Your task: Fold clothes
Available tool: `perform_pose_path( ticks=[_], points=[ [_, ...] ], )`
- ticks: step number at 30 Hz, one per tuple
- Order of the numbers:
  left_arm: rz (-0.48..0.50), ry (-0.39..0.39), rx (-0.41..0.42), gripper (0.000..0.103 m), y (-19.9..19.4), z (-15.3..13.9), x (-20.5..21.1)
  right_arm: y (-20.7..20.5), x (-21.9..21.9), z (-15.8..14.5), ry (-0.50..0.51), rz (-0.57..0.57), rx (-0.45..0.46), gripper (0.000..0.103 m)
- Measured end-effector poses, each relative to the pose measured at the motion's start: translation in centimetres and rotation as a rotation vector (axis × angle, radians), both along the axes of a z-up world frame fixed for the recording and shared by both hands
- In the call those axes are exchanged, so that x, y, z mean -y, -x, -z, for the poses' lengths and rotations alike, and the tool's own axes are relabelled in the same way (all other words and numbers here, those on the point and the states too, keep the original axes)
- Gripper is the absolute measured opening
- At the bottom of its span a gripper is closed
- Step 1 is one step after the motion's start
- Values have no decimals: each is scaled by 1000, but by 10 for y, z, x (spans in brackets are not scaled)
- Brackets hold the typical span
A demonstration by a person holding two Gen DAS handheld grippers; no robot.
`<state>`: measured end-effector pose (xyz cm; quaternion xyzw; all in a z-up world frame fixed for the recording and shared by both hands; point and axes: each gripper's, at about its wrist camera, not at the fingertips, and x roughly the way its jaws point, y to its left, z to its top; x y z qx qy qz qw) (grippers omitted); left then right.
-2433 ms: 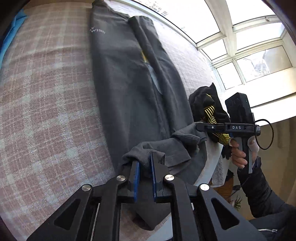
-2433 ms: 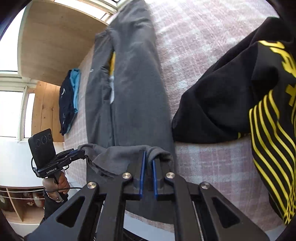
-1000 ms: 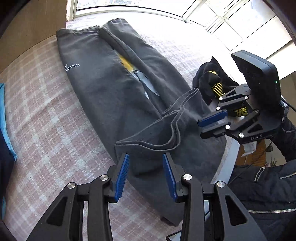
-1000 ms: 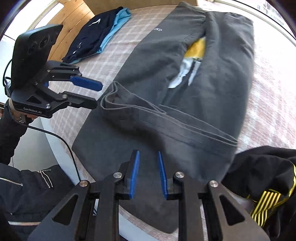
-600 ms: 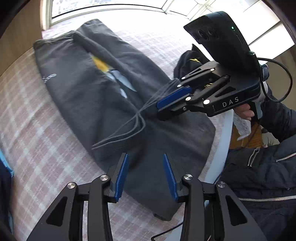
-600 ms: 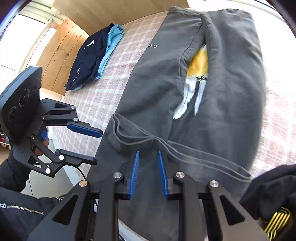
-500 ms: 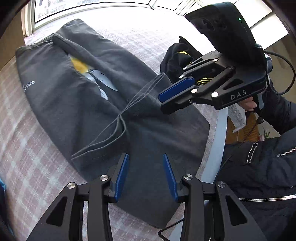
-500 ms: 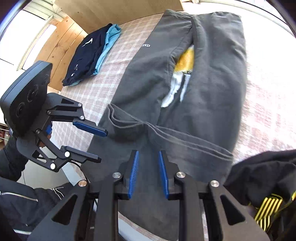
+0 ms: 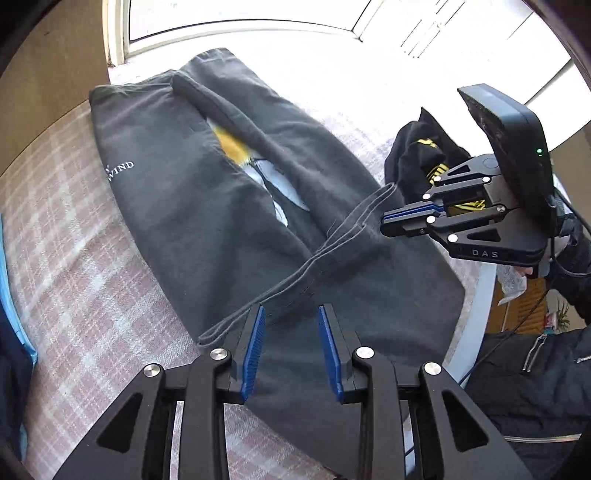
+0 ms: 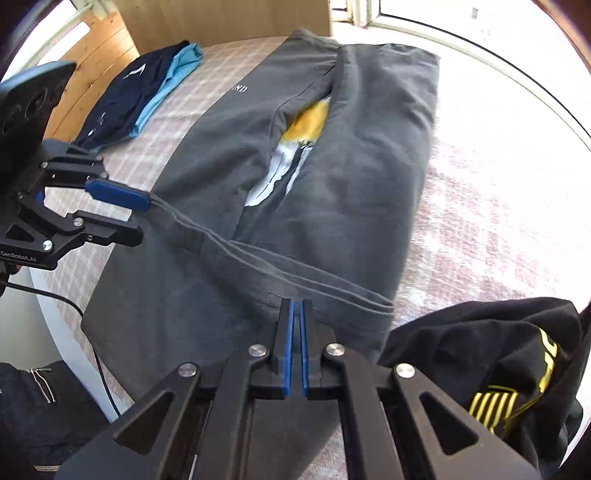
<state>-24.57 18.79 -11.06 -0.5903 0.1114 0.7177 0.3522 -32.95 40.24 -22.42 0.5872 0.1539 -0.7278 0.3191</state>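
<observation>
A dark grey sweatshirt (image 9: pixel 177 221) (image 10: pixel 369 177) lies flat on the plaid bed cover (image 9: pixel 74 280), sleeves laid inward and its lower part folded up. The folded hem (image 9: pixel 314 264) (image 10: pixel 258 266) runs across the cloth. My right gripper (image 10: pixel 297 303) (image 9: pixel 384 221) is shut on the hem's right part, pointing steeply down. My left gripper (image 9: pixel 291 310) (image 10: pixel 143 218) sits at the hem's left corner. Its jaws are closing with the hem edge between them, and the pads stand apart from the cloth.
A black garment with yellow stripes (image 10: pixel 480 350) (image 9: pixel 413 155) lies bunched beside the sweatshirt's right end. Folded navy and light blue clothes (image 10: pixel 140 88) rest near the wooden wall (image 10: pixel 221 22). The bed's white edge (image 9: pixel 484 295) and a person's dark jacket (image 9: pixel 535 387) are close.
Both grippers let go of the hem after laying it over the sweatshirt, then came back to it. The right jaws have shut on the hem and the left jaws have narrowed.
</observation>
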Motion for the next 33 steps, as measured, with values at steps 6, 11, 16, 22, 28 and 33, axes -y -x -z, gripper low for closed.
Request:
perform_pose_path(
  ticks=[6, 11, 16, 22, 28, 33],
  points=[
    [-20, 32, -7, 18, 5, 3, 9, 29, -43, -13, 10, 154, -47, 1],
    [-1, 56, -38, 19, 1, 1, 5, 9, -11, -19, 80, -20, 27, 1],
    [-5, 56, -35, 19, 1, -4, 7, 16, 3, 0, 21, 1, 43, 0],
    [-1, -87, -16, 19, -20, -46, 14, 8, 2, -31, 165, -8, 52, 6],
    [135, 15, 57, 19, -72, -7, -2, 10, -3, -3, 65, 57, 62, 0],
    [-49, -29, 17, 19, -64, -43, 55, -28, -45, -32, 76, 89, 51, 5]
  ],
)
